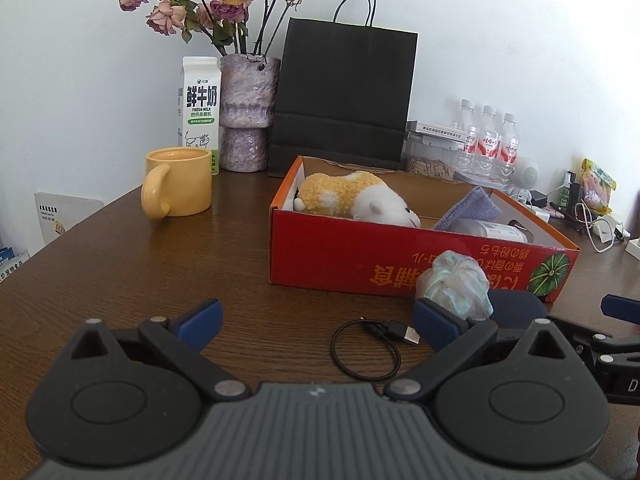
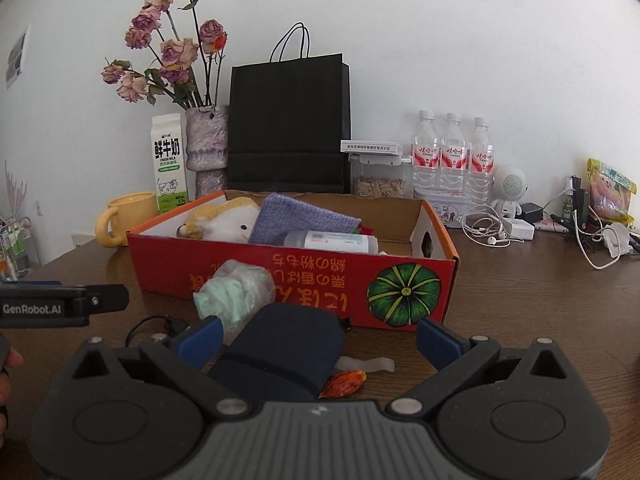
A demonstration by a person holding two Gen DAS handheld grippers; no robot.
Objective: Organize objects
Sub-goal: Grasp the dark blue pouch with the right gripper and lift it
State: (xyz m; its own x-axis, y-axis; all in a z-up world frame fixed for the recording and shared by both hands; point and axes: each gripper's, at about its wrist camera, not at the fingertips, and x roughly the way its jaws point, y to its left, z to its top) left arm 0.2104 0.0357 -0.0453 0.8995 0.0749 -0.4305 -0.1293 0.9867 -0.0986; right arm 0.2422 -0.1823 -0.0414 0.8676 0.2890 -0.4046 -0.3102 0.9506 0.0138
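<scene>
The red cardboard box [image 2: 304, 280] stands open on the wooden counter [image 1: 120, 264], in front of a black paper bag [image 2: 288, 120]. Inside lie a yellow-and-white plush toy [image 1: 352, 198], a purple cloth [image 2: 300, 220] and a white bottle [image 2: 332, 242] on its side. Against the box's near wall rests a crumpled pale-green plastic bundle [image 2: 236, 292]. Touching that bundle, a dark blue pouch [image 2: 280, 352] lies flat on the counter. Beside the pouch sit an orange wrapper [image 2: 344, 384] and a translucent scrap, possibly film; the view is too soft to confirm.

A coiled black USB cable [image 1: 372, 344] lies on the counter just left of the bundle.

The right gripper [image 2: 320, 336] hovers low over the pouch, jaws spread wide, the pouch between them but not gripped. The left gripper [image 1: 316, 320] sits low over the cable, jaws likewise spread, holding nothing.

Further out: a yellow mug [image 1: 180, 184], a milk carton [image 1: 198, 108], a vase [image 1: 246, 112] of dried roses, and three water bottles [image 2: 452, 152] along the wall.
</scene>
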